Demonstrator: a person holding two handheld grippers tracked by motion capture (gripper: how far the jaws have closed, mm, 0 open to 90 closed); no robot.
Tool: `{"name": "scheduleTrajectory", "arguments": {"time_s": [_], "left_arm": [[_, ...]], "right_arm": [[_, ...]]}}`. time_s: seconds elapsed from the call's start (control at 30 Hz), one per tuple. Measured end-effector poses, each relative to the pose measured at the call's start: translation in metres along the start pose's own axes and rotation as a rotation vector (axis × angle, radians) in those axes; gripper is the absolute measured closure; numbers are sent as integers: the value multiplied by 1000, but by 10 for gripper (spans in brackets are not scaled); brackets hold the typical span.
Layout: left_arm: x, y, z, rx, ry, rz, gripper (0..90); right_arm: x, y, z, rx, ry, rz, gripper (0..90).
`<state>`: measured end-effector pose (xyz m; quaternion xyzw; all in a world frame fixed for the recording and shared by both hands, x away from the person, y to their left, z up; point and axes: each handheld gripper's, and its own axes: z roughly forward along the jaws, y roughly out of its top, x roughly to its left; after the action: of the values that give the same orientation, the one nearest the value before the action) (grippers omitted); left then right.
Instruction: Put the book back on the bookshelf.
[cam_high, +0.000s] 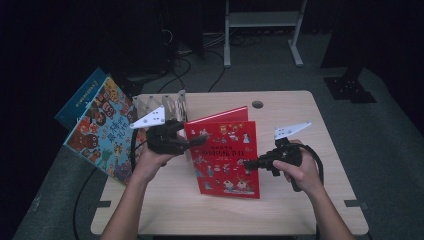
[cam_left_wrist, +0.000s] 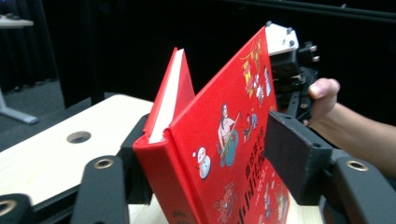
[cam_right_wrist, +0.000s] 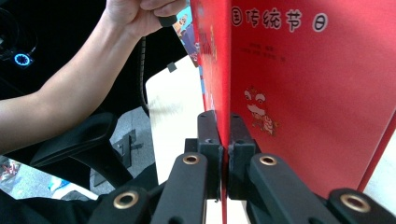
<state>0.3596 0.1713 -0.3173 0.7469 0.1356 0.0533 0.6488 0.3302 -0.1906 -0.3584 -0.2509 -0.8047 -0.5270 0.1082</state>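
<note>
red book (cam_high: 225, 157) upright, right gripper (cam_right_wrist: 223, 140) fingers clamping cover edge (table (cam_high: 295, 115) bare behind)

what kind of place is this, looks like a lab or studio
Probably a recording lab or studio, not a home: black drapes surround a lone light wooden table, cables trail across the grey floor, and a metal equipment stand rises behind it.

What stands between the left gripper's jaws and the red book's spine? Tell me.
Nothing visible does. In the left gripper view the red book stands between the jaws of the left gripper, one pad beside the front cover, the other behind the spine edge. The right gripper pinches the cover's opposite edge.
</note>
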Motion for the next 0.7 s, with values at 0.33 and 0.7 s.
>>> {"name": "scheduleTrajectory", "arguments": {"time_s": [0.33,0.7], "left_arm": [[0,2,-4,-18,-49,13,569],[2,1,-2,-31,-121,9,685]], "right_arm": [[-2,-7,0,-25,34,-24,859],[-7,-13,0,-26,46,-41,844]]}}
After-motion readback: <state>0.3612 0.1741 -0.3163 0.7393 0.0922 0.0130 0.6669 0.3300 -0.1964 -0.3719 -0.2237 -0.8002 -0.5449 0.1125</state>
